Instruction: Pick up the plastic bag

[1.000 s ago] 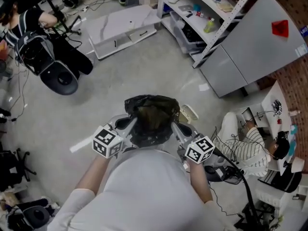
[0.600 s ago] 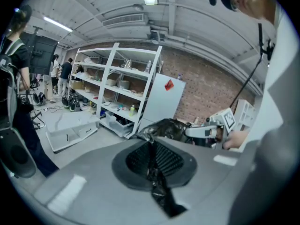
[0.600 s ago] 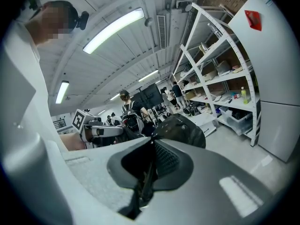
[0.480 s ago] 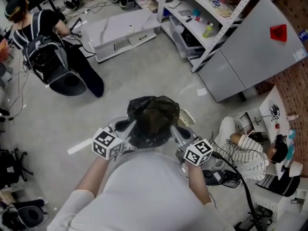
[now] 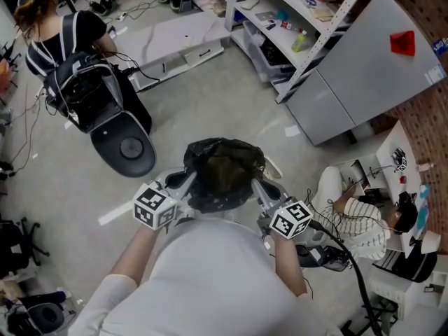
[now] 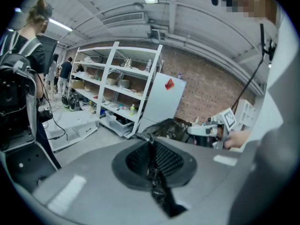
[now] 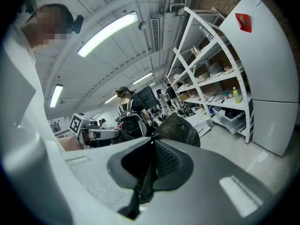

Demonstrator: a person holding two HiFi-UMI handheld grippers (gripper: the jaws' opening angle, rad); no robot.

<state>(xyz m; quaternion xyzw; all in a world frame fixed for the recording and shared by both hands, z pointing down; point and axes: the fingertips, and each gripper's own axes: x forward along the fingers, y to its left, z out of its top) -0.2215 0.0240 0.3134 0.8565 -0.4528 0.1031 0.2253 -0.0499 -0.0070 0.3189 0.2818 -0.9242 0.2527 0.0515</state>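
A black plastic bag (image 5: pixel 222 170) hangs in the air in front of the person, held at its rim between both grippers. In the head view my left gripper (image 5: pixel 183 183) grips the bag's left edge and my right gripper (image 5: pixel 257 186) its right edge. In the left gripper view, the jaws of the left gripper (image 6: pixel 151 146) are shut on a strip of black film (image 6: pixel 158 189), with the bag's bulk (image 6: pixel 171 128) just beyond. In the right gripper view, the right gripper (image 7: pixel 152 146) is likewise shut on film, and the bag (image 7: pixel 180 128) bulges past the tips.
A person with a black backpack (image 5: pixel 77 75) stands at the upper left beside a round black base (image 5: pixel 129 149). White shelving (image 5: pixel 294 19) and a grey cabinet (image 5: pixel 364 68) fill the upper right. Another person (image 5: pixel 364 205) sits at the right among cables.
The bag and both grippers keep almost the same place. The person with the backpack and the round black base have come further into view, toward the middle.
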